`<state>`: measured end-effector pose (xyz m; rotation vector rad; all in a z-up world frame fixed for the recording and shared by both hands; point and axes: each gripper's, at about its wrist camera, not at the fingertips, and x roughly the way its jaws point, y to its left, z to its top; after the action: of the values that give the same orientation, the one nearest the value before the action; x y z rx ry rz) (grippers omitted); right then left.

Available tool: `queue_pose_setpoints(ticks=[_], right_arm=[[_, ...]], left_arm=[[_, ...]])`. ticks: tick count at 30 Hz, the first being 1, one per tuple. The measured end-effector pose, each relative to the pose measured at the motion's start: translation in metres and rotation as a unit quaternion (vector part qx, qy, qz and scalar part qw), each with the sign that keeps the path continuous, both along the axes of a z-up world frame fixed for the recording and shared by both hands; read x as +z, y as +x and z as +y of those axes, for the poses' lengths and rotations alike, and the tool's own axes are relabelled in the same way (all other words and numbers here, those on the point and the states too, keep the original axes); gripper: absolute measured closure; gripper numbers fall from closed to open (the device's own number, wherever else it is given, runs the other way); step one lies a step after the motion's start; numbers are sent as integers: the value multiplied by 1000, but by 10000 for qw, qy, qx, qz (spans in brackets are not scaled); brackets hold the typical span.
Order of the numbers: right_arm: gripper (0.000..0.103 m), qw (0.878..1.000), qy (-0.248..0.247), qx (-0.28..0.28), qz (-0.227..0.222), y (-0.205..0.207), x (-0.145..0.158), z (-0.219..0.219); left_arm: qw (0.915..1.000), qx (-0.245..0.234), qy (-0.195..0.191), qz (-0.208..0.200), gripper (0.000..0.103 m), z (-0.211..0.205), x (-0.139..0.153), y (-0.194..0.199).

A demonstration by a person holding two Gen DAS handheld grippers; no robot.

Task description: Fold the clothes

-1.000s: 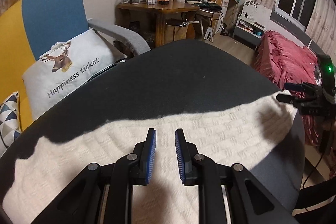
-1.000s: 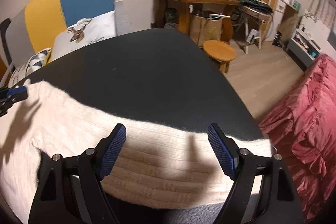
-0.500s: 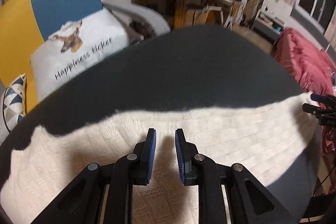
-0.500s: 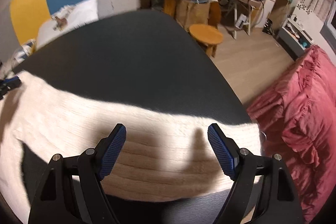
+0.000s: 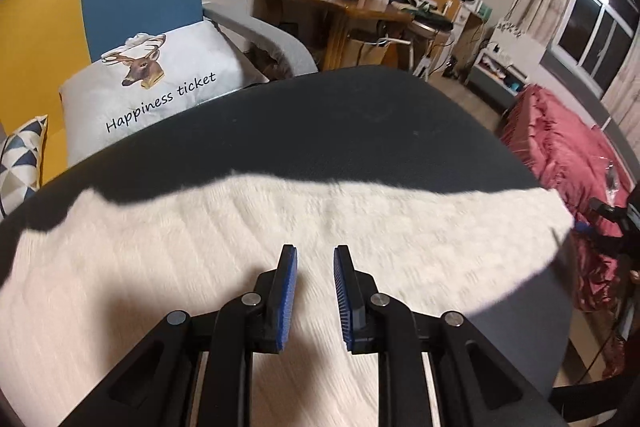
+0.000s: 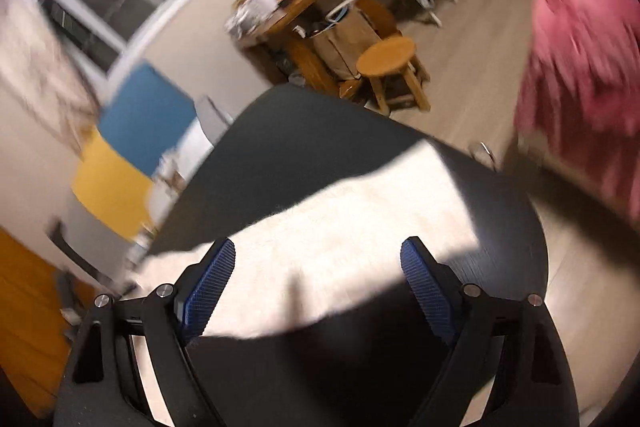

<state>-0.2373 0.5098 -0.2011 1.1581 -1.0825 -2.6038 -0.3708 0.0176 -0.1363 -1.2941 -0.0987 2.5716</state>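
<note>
A cream knitted garment lies spread across the round black table. My left gripper hovers over the garment's middle with its blue pads a narrow gap apart, holding nothing. In the blurred right wrist view the same garment lies on the black table, and my right gripper is wide open above its near edge, tilted and empty. The right gripper also shows at the left wrist view's right edge, beside the garment's right end.
A sofa with a deer cushion stands behind the table on the left. A wooden desk with clutter and a round stool stand beyond. A bed with a red cover is close on the right.
The right gripper has swung fast and tilted, so its view is rotated and blurred; it stays wide open. The left gripper has lifted slightly over the garment, its gap unchanged.
</note>
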Motion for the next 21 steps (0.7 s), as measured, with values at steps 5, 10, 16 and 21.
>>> queue_pose_setpoints(ticks=[5, 10, 16, 21], right_arm=[[15, 9935, -911, -669, -155, 19, -23, 33], [15, 9930, -822, -817, -223, 5, -24, 35], [17, 9956, -256, -843, -333, -4, -19, 21], [94, 9937, 369, -768, -723, -19, -24, 11]], left_arm=[[9997, -174, -76, 129, 85, 3, 5, 37], [9992, -336, -185, 146, 85, 2, 5, 68], [9999, -83, -51, 119, 85, -20, 4, 86], [9996, 261, 73, 13, 85, -49, 1, 98]])
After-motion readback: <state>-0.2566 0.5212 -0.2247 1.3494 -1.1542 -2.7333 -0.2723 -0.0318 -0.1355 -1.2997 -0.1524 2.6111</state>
